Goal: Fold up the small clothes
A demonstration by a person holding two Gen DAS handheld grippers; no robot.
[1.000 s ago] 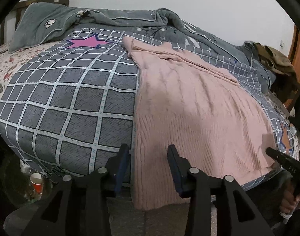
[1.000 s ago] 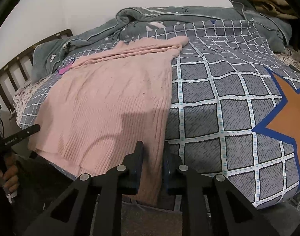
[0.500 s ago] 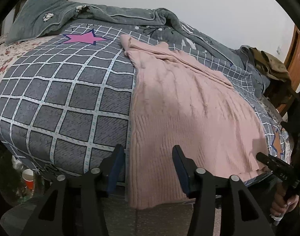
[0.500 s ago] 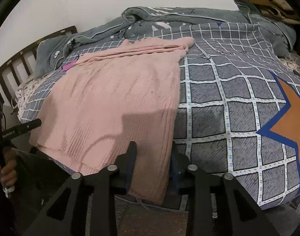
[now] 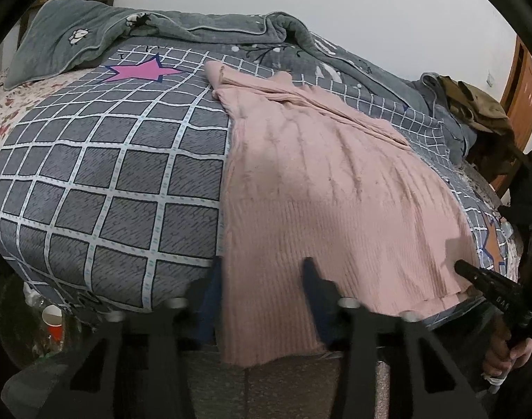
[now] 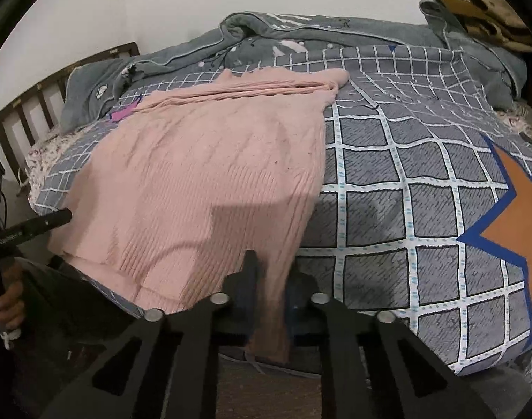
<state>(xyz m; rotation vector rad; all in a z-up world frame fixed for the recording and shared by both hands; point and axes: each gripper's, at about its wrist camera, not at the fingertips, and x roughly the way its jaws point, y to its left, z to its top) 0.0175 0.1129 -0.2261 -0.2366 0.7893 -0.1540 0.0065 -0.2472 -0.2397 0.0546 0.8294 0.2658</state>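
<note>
Pink sweater lies flat on checked bedspread, hem hanging over the bed edge. Left gripper jaws just closing around the hem corner, not visibly pressing. Right gripper jaws just closed, clamped on the other corner.

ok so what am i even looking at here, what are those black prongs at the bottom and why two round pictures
There is no robot here. A person holds a hand-held two-finger clamp in each hand, and each carries a fisheye camera looking along its fingers, hence two round pictures.

The left gripper straddles one hanging corner of the pink sweater; its jaws have just been closing, still apart. The right gripper has just closed and pinches the opposite corner.

Each camera also catches the other clamp at the picture's edge, such as the right one in a hand.

The sweater lies on a grey checked bedspread, with a rumpled grey blanket behind.
</note>
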